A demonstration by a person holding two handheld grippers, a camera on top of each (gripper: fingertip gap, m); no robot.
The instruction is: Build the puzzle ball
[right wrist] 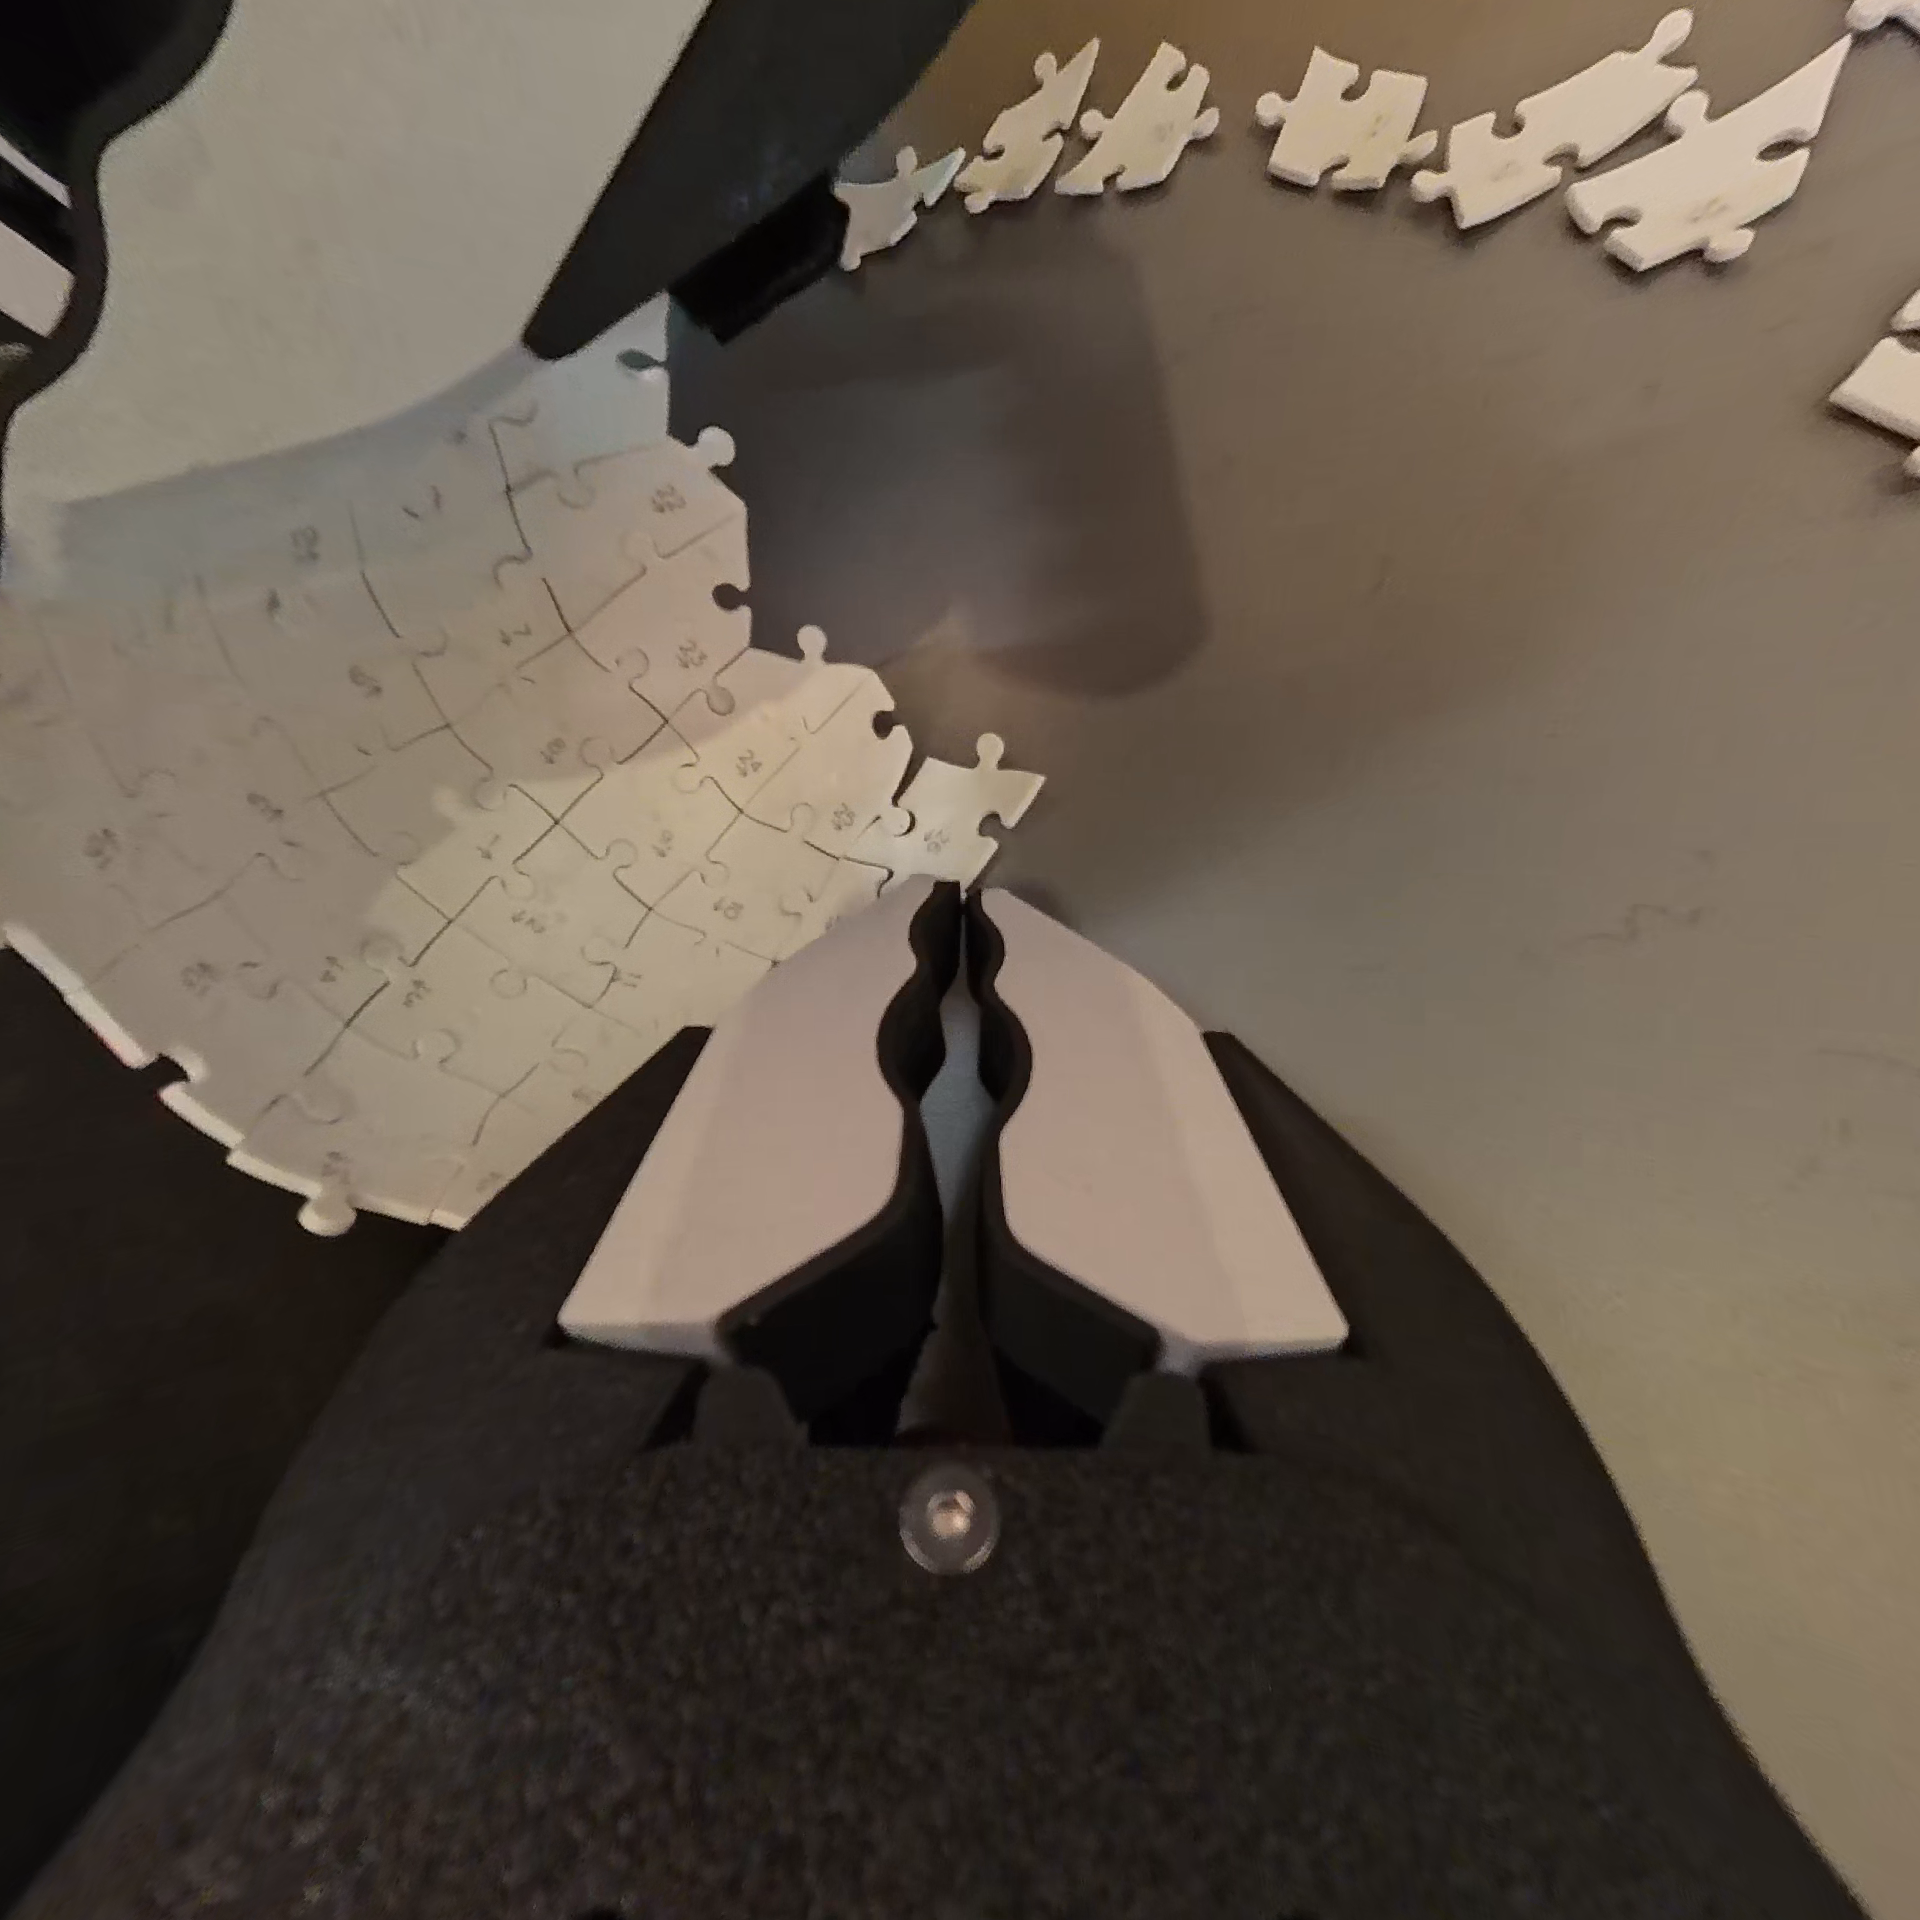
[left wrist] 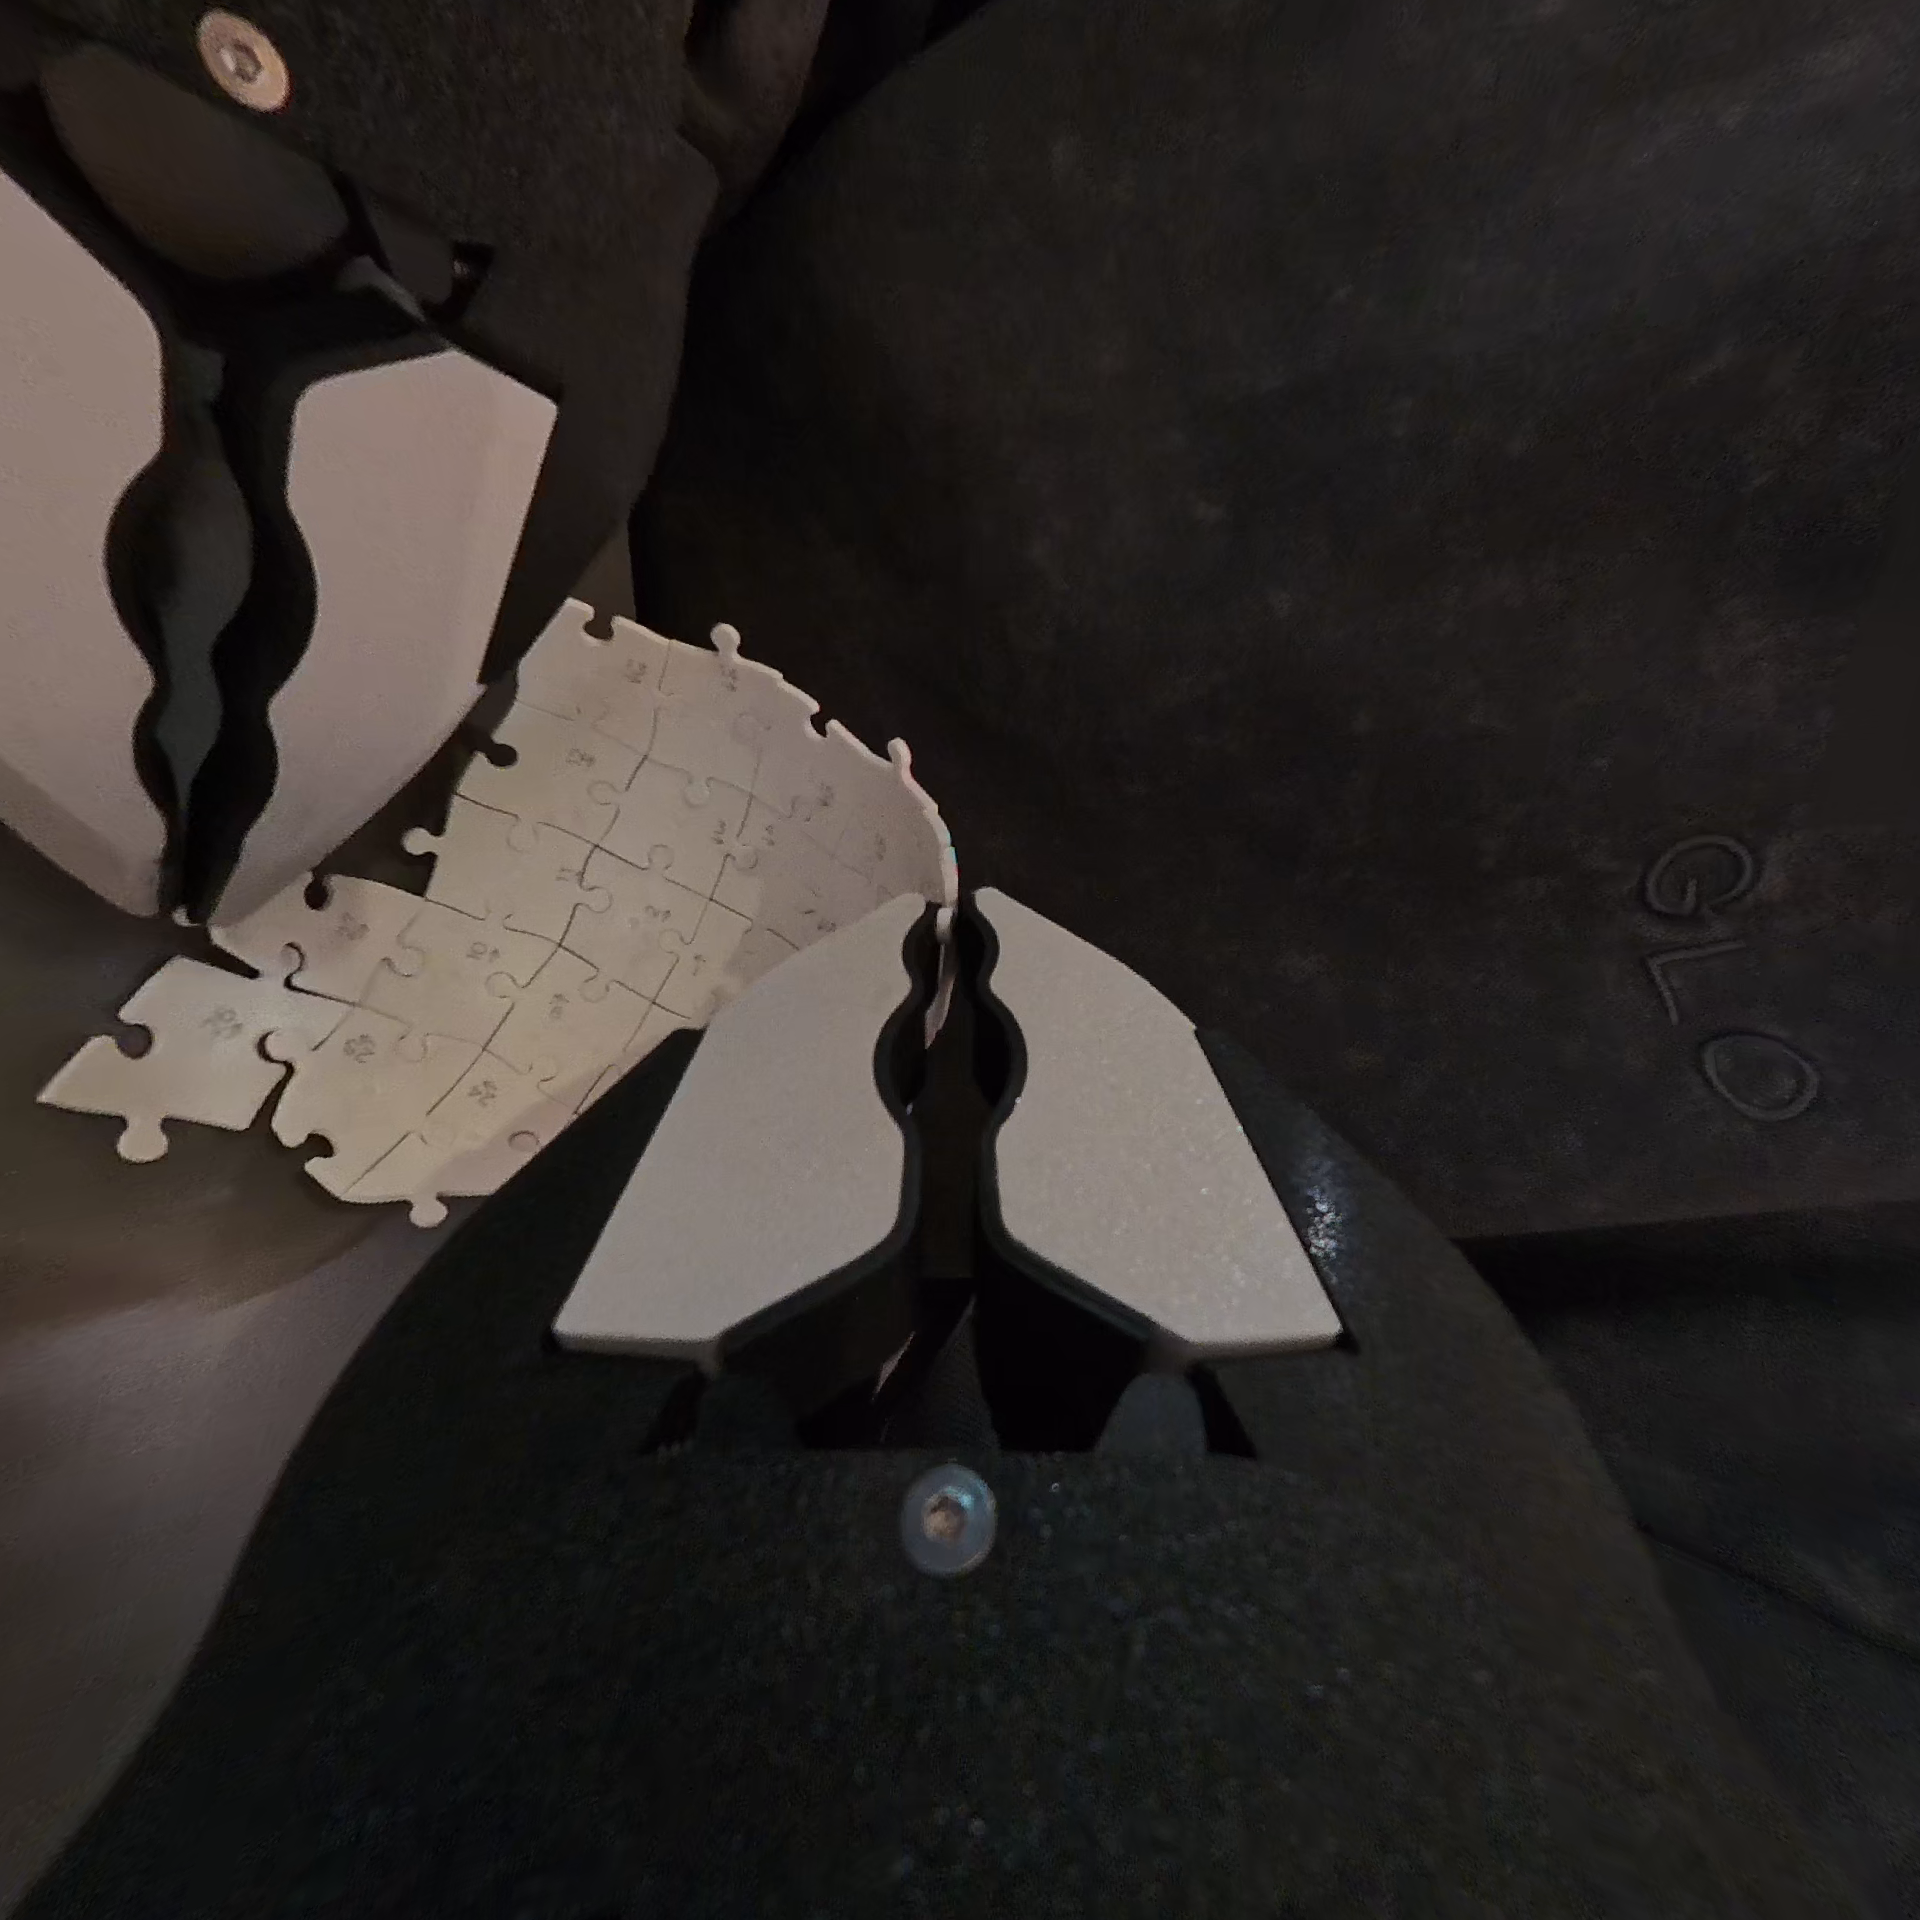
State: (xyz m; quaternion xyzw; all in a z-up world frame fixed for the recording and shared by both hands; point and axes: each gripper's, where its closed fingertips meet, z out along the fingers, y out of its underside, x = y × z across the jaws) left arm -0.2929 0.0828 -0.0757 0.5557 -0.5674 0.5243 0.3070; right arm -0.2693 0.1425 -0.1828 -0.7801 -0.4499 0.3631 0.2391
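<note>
In the left wrist view, the left gripper [left wrist: 948, 914] is closed on the rim of the puzzle shell [left wrist: 623, 894], a curved white sheet of joined pieces that shows its inner, numbered side. The thin edge sits between the tips, so the jaws stand almost together. The right gripper [left wrist: 192, 909] comes in from the upper left, its tips pinched at the opposite edge of the shell, next to the end piece [left wrist: 177, 1060] that sticks out at the lower left. Behind is only dark cloth [left wrist: 1351, 520].

In the right wrist view, the right gripper [right wrist: 961, 894] has its jaws nearly shut on the lower edge of the end piece [right wrist: 961, 816], which looks hooked to the shell [right wrist: 468, 779] but perhaps not fully seated; I cannot tell for sure. The shell is held in the air above the grey table [right wrist: 1455, 831]. About 7 loose pieces [right wrist: 1351, 135] lie in a row at the far edge of the table, well apart from the shell.

I judge the shell to be light and thin, a little springy, with smooth faces. The joints are the weak place: a twist or a hard squeeze could pop pieces out. It is better to hold at the rim, across a seam of 2 pieces, and to press a new piece flat by its body, not by its small tab.
</note>
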